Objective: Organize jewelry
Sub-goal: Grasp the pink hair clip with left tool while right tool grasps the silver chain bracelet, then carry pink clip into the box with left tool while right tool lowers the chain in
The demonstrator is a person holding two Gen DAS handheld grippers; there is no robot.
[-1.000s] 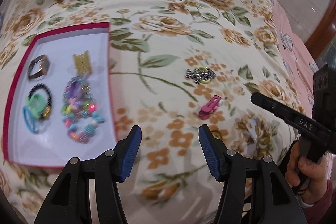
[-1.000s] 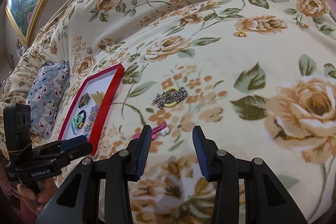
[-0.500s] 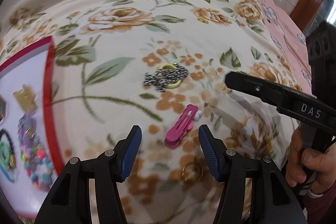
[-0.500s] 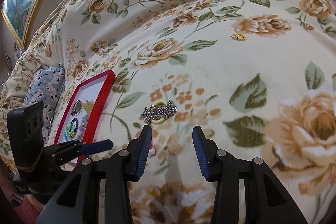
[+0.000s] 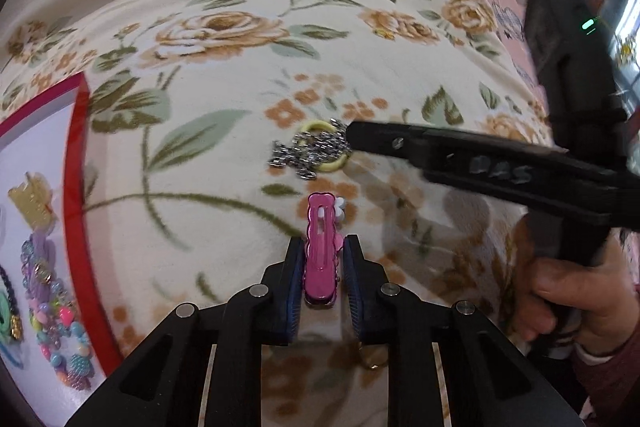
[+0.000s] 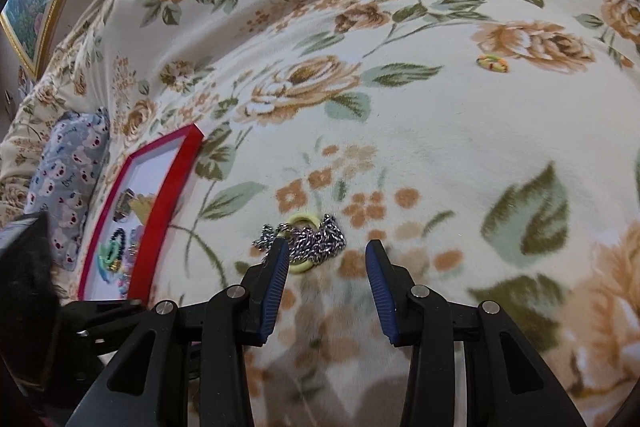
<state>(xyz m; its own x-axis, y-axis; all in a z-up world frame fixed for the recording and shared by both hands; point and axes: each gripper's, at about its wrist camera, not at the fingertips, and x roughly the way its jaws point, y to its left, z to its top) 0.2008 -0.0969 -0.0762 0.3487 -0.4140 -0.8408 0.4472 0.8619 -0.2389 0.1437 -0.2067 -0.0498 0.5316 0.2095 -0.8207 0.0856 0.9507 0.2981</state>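
My left gripper (image 5: pixel 322 247) is shut on a pink hair clip (image 5: pixel 321 247) that lies on the floral blanket, its tip pointing away. Just beyond it a silver chain (image 5: pixel 310 153) lies over a pale yellow ring (image 5: pixel 320 129). My right gripper (image 6: pixel 327 251) is open, its fingertips right at the near side of the same chain (image 6: pixel 316 241) and yellow ring (image 6: pixel 302 221); its finger also shows in the left wrist view (image 5: pixel 400 145). A red-rimmed tray (image 5: pixel 86 187) at the left holds beaded bracelets (image 5: pixel 60 311) and other pieces.
A small multicoloured hair tie (image 6: pixel 493 62) lies far off on the blanket. A gold ring (image 5: pixel 374 363) lies under my left gripper. A patterned grey pillow (image 6: pixel 68 179) sits beyond the tray (image 6: pixel 168 195). The blanket edge drops at the right.
My left gripper has moved forward onto the pink clip and shut on it. My right gripper has advanced to the chain, still open.
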